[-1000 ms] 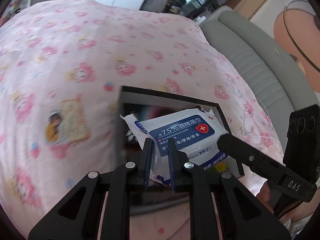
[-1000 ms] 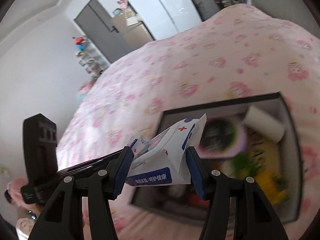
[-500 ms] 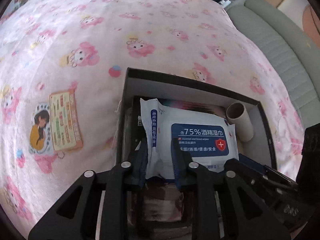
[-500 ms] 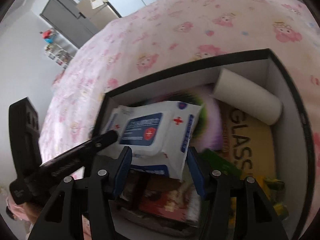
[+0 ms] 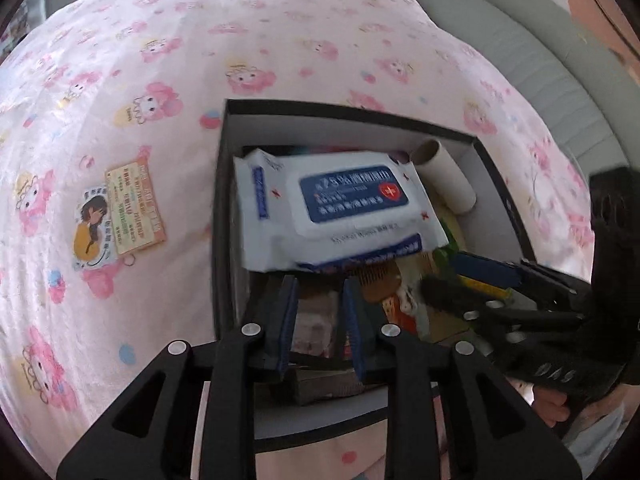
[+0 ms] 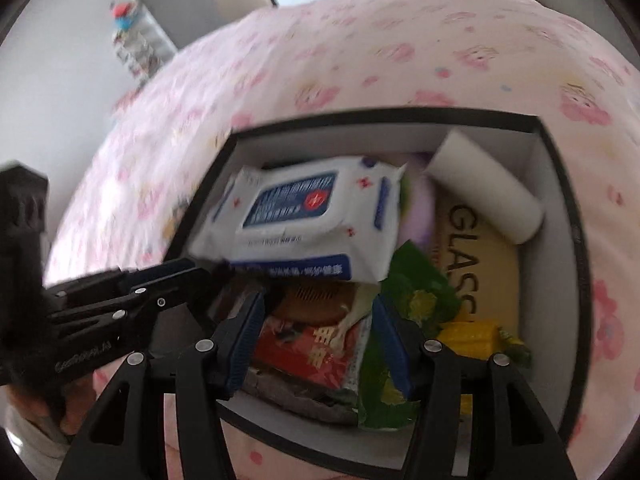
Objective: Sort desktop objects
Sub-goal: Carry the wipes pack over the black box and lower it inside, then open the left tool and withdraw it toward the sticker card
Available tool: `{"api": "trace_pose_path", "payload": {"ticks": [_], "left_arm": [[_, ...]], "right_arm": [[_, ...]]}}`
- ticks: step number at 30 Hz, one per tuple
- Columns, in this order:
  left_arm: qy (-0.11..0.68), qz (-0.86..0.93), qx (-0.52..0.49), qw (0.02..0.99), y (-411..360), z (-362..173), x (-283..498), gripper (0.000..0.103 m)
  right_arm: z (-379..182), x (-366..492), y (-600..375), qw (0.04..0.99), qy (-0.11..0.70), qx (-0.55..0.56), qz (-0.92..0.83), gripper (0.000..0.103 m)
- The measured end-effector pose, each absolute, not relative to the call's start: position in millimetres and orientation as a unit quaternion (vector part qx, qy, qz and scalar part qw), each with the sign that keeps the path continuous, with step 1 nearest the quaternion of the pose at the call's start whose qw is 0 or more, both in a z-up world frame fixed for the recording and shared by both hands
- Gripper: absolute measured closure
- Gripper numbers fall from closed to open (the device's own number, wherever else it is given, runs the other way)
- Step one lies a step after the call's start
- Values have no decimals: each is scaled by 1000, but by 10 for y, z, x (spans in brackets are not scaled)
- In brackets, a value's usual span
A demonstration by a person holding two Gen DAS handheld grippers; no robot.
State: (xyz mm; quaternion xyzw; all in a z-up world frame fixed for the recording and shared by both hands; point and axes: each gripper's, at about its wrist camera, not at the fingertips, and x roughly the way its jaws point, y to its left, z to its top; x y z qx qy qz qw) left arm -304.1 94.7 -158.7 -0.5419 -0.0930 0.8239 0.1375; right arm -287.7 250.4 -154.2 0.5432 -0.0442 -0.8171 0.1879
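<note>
A white and blue pack of wet wipes (image 5: 340, 208) lies on top of the things inside a black box (image 5: 352, 114) on the pink bedspread; it also shows in the right wrist view (image 6: 304, 220). My left gripper (image 5: 320, 304) is open and empty, just behind the pack's near edge. My right gripper (image 6: 316, 328) is open and empty over the box's near half, below the pack. Each gripper shows in the other's view: the right gripper (image 5: 472, 292) and the left gripper (image 6: 192, 272).
The box (image 6: 560, 216) also holds a cardboard tube (image 6: 484, 192), a yellow "GLASS" carton (image 6: 480, 248), a green packet (image 6: 420, 292) and a red packet (image 6: 308, 352). A cartoon card (image 5: 118, 218) lies on the bedspread left of the box. A grey headboard (image 5: 540, 52) runs along the right.
The left gripper has let go of the wipes pack, which now rests in the box. Both grippers have drawn back from it toward the box's near edge.
</note>
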Motion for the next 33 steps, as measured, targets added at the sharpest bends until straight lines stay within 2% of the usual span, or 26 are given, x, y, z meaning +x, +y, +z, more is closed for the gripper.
{"api": "trace_pose_path", "payload": {"ticks": [17, 23, 33], "left_arm": [[-89, 821, -553, 112, 965, -1817, -3493, 80], [-83, 822, -554, 99, 985, -1807, -3550, 78], [-122, 834, -524, 120, 923, -1583, -3215, 78]], "right_arm": [[-1797, -3158, 2461, 126, -62, 564, -814, 49], [-1713, -3148, 2646, 98, -100, 550, -824, 49], [-1460, -2823, 2614, 91, -57, 532, -840, 49]]}}
